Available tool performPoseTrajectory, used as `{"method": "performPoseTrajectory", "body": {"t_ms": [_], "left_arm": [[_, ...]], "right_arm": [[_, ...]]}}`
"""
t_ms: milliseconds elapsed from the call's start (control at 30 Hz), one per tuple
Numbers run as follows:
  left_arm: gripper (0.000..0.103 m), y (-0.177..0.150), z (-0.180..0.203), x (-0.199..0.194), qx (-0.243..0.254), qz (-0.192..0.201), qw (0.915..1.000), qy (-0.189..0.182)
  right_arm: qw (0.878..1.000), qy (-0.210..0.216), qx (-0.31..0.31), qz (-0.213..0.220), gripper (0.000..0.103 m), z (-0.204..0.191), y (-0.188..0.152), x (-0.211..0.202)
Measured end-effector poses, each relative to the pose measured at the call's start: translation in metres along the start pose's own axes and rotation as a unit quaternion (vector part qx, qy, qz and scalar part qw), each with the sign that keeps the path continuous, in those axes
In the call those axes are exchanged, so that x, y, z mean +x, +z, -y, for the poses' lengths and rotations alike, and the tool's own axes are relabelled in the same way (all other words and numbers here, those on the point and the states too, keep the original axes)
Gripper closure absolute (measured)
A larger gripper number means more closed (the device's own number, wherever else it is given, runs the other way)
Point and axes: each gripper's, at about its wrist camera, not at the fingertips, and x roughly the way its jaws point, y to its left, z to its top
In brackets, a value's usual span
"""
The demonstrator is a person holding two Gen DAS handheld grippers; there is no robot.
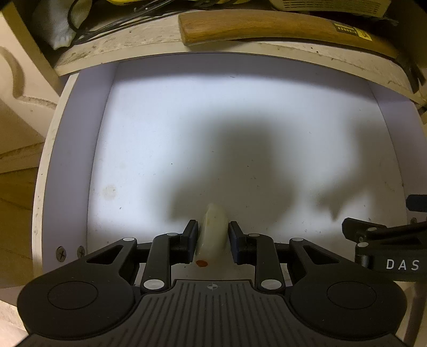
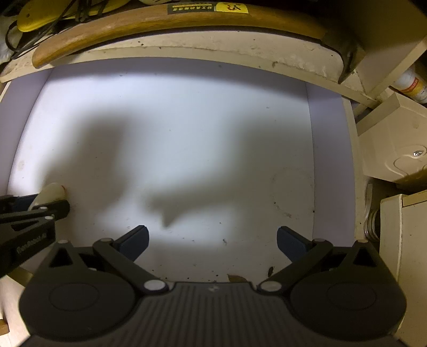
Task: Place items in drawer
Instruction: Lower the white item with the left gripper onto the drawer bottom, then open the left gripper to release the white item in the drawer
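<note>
An open white drawer (image 1: 80, 165) fills both views, and its floor (image 2: 186, 149) is bare. My left gripper (image 1: 213, 241) is shut on a pale cream, rounded object (image 1: 213, 232) with a small red spot at its near end, held low over the drawer's front part. The same object (image 2: 50, 193) shows at the left in the right wrist view, between the left gripper's fingers (image 2: 57, 208). My right gripper (image 2: 212, 239) is open and empty over the drawer's front middle. It shows at the right edge of the left wrist view (image 1: 384, 240).
A wooden-handled hammer (image 1: 280, 29) lies on the shelf edge above the drawer's back, also in the right wrist view (image 2: 149, 29). Cables and a yellow item (image 2: 40, 16) lie behind it. Cream boxes (image 2: 395, 144) and a bottle (image 2: 411, 85) stand to the right.
</note>
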Motion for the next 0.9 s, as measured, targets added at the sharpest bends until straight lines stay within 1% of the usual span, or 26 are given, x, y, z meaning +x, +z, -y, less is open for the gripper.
{"method": "performPoseTrajectory", "body": {"t_ms": [367, 433, 533, 567, 600, 700, 767, 900], "left_arm": [[0.078, -0.0021, -0.0025, -0.0007, -0.003, -0.005, 0.9999, 0.015], [0.076, -0.0006, -0.002, 0.0001, -0.004, -0.006, 0.9999, 0.015], [0.067, 0.0009, -0.0008, -0.0009, -0.002, -0.004, 0.9999, 0.013], [0.058, 0.0011, -0.0004, -0.0016, -0.002, -0.002, 0.9999, 0.015], [0.052, 0.0012, 0.0, -0.0024, -0.001, 0.001, 0.9999, 0.016], [0.043, 0.0018, 0.0001, -0.0033, -0.002, 0.006, 0.9997, 0.023], [0.04, 0.0019, -0.0008, -0.0035, -0.004, 0.006, 0.9995, 0.03], [0.039, 0.0023, -0.0019, -0.0055, -0.013, 0.006, 0.9995, 0.026]], "right_arm": [[1.0, 0.0, -0.001, 0.002, 0.001, 0.0002, -0.0009, -0.0053], [1.0, -0.001, -0.001, 0.003, 0.001, 0.0001, -0.0009, -0.0055], [1.0, -0.001, -0.001, 0.003, 0.001, 0.0001, -0.0007, -0.006], [1.0, -0.001, -0.001, 0.004, 0.001, 0.0, -0.0006, -0.0062], [1.0, -0.001, -0.001, 0.004, 0.001, 0.0, -0.0006, -0.0064], [1.0, -0.002, -0.001, 0.004, 0.001, 0.0, -0.0004, -0.007], [1.0, -0.002, -0.001, 0.004, 0.001, -0.0002, -0.0004, -0.0072], [1.0, -0.003, 0.0, 0.004, 0.001, 0.0002, -0.0009, -0.0061]]}}
